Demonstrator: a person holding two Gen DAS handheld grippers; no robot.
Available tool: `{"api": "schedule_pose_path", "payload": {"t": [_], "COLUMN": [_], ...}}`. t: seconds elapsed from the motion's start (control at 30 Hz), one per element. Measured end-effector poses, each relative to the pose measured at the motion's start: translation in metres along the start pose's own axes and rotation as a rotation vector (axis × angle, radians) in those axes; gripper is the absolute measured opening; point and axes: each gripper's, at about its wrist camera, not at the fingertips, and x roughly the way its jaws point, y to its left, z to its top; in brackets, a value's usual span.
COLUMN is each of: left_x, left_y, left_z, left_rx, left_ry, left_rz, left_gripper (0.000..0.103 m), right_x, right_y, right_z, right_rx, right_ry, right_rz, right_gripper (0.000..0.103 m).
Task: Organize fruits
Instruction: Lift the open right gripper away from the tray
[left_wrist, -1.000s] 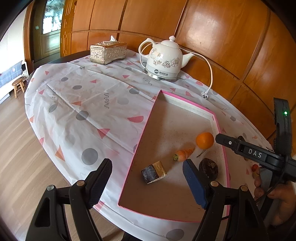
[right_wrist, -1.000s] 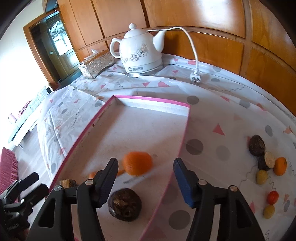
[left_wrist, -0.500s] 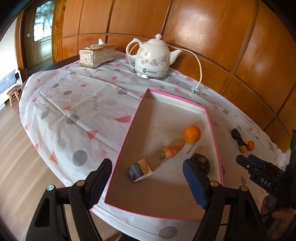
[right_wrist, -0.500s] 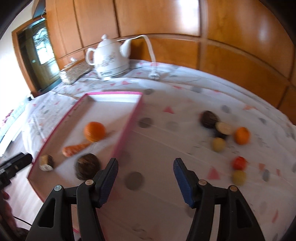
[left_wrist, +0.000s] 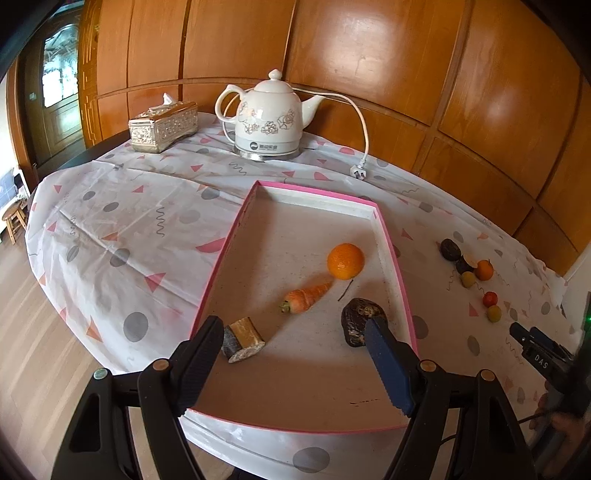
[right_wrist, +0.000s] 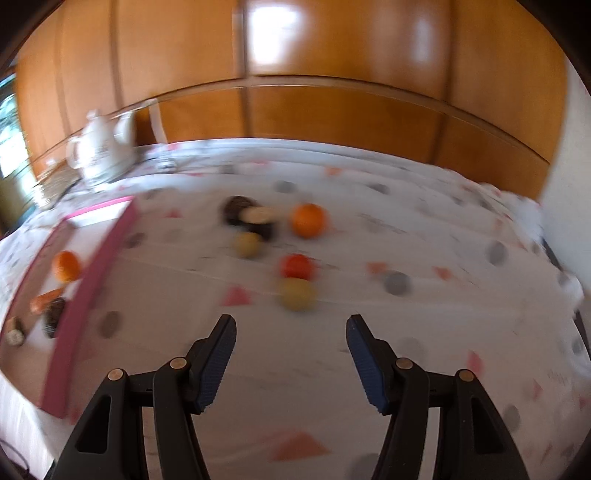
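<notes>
Below the left tool (left_wrist: 291, 356), released over the pink tray (left_wrist: 394, 258), lie an orange (left_wrist: 345, 260), carrot (left_wrist: 306, 296), dark fruit (left_wrist: 360, 317) and brown block (left_wrist: 243, 339), while ahead of the released right tool (right_wrist: 291, 347) small loose fruits (right_wrist: 295, 291) rest blurred on the surface (right_wrist: 406, 332).

Four items in tray (left_wrist: 391, 254), six loose fruits (left_wrist: 484, 270).

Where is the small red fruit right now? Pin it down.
In the right wrist view the small red fruit lies on the patterned tablecloth, right of the pink-rimmed tray, just beyond a yellow-green round fruit and ahead of the open right gripper.
</notes>
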Motion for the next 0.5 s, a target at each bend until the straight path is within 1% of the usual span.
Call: {"api": "schedule_pose_path", "payload": {"t": [0.07, 0.1, 0.3, 0.4, 0.5], "left_x": [0.0, -0.001, 0.0, 0.001, 0.001], "left_y": [-0.005, -0.008, -0.025, -0.039, -0.053], "left_z": [0.0, 0.0, 0.002, 0.004, 0.007], "left_rx": [0.014, 0.025, 0.068, 0.106, 0.156], "left_ry": [0.001, 0.0, 0.001, 0.001, -0.007], "left_rz": [-0.002, -0.003, -0.022, -0.043, -0.058], "left_gripper": [0.079, 0.079, 0.081, 0.081, 0.081], "right_x": [0.001, 0.001, -0.001, 0.003, 0.0], "right_y": [-0.018, -0.027, -0.07, -0.088, -0.102], "right_z": [-0.004, -0.007, -0.022, -0.029, -0.037], "right_rx": [0.048, 0.069, 0.189, 0.226, 0.263], "right_ry": [0.007, 0.013, 0.033, 0.07, 0.07], "right_rz": [-0.055, -0.068, -0.1, -0.124, -0.13], "right_gripper": [0.063, 0.063, 0.063, 0.063, 0.063]}}
